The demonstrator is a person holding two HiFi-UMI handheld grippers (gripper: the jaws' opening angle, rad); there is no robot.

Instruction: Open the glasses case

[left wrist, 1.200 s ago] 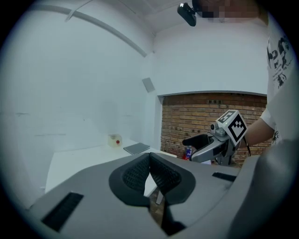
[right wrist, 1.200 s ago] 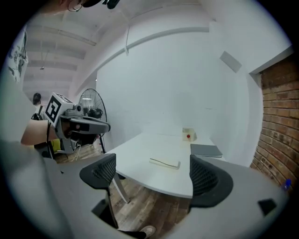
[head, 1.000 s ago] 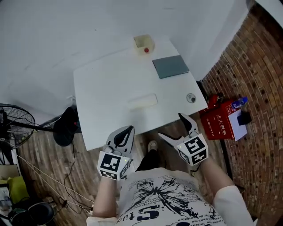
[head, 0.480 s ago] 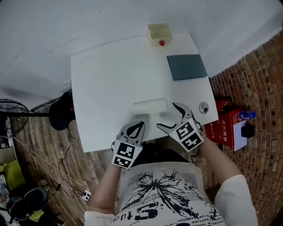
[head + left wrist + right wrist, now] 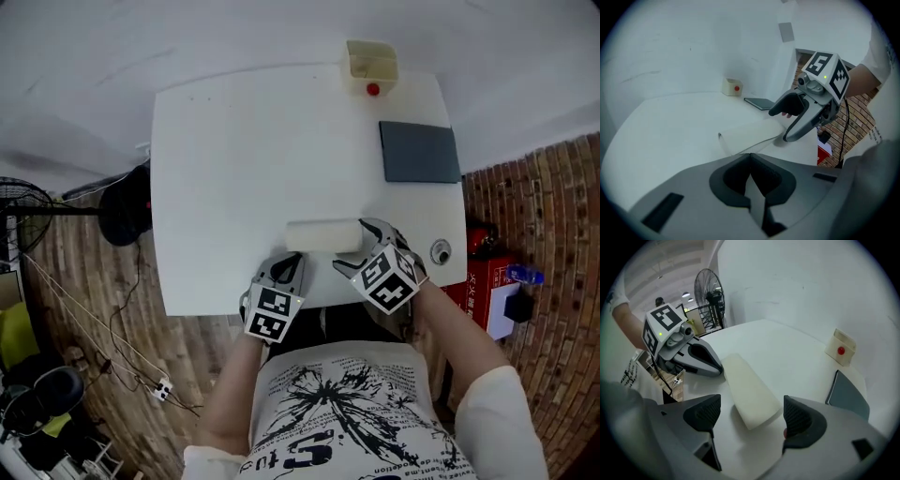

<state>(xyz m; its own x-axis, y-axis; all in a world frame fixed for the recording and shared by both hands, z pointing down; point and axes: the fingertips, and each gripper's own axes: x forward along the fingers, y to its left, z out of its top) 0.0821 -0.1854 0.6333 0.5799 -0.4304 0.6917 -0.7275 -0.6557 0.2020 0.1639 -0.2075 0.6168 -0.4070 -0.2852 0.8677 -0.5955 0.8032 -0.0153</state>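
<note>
glasses case | end between right gripper fingers | just closing, not touching

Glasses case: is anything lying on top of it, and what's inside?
Nothing lies on top of the glasses case. Its upper face is bare. It sits closed on the table, so whatever is inside is covered and cannot be seen.

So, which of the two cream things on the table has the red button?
The small box at the far edge, not the long glasses case nearer the person.
</note>
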